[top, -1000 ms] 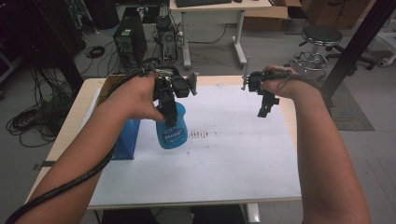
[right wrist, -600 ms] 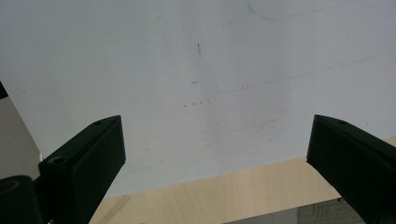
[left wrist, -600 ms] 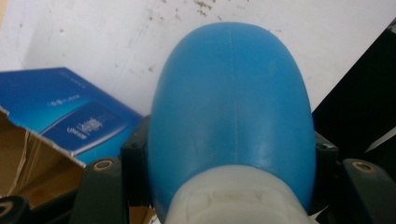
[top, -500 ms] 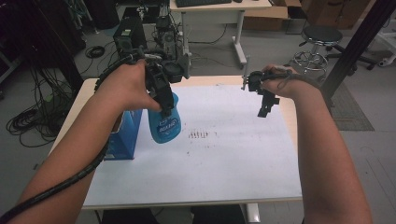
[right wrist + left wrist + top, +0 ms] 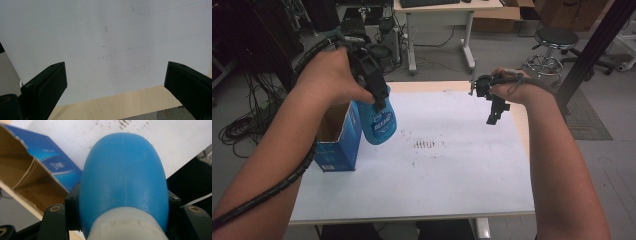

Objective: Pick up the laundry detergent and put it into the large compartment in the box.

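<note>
Spanning the scene, the white-topped wooden counter (image 5: 447,180) carries an open blue cardboard box (image 5: 337,142) at its left. Just right of it, lifted clear, hangs the rounded blue plastic bottle (image 5: 379,122), clamped in the left claw (image 5: 374,95), probably bound for boxing. The right claw (image 5: 493,112) hovers agape, empty.

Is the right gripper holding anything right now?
No, the right gripper has its black jaws spread wide with nothing but the white table sheet between them.
</note>
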A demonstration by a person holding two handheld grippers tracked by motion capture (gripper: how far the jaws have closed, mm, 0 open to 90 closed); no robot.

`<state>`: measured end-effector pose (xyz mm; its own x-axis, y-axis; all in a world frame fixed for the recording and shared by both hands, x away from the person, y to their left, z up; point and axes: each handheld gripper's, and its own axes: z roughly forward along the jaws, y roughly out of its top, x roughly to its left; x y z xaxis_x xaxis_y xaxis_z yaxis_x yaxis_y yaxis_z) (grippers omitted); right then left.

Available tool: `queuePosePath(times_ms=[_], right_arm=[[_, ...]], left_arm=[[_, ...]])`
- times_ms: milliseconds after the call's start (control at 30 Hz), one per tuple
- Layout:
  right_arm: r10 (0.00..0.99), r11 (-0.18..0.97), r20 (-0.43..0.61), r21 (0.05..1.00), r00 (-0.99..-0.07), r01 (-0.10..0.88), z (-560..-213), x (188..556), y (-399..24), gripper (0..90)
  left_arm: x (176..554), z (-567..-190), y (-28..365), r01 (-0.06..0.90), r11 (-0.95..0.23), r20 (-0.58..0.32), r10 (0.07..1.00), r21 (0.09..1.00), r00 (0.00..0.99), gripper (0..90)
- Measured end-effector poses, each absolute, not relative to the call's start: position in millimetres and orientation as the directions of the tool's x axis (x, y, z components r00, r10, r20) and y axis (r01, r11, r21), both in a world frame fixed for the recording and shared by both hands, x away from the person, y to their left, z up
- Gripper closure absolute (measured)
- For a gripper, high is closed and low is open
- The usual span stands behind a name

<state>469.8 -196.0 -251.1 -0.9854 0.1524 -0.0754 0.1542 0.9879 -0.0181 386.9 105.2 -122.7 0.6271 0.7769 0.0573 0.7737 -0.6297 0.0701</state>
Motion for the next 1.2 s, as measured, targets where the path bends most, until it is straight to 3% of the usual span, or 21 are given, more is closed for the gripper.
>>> queuePosePath(times_ms=[567,1200], right_arm=[[0.142,0.989,-0.071,-0.025,-0.987,0.144,-252,472,-190,4.1],[0.129,0.991,-0.067,-0.03,-0.989,0.131,-254,474,-184,4.0]], left_arm=[[394,-83,142,0.876,-0.473,0.055,0.881,0.094,0.47,38.1],[410,-63,183,0.976,-0.198,0.051,0.98,0.086,0.194,38.1]])
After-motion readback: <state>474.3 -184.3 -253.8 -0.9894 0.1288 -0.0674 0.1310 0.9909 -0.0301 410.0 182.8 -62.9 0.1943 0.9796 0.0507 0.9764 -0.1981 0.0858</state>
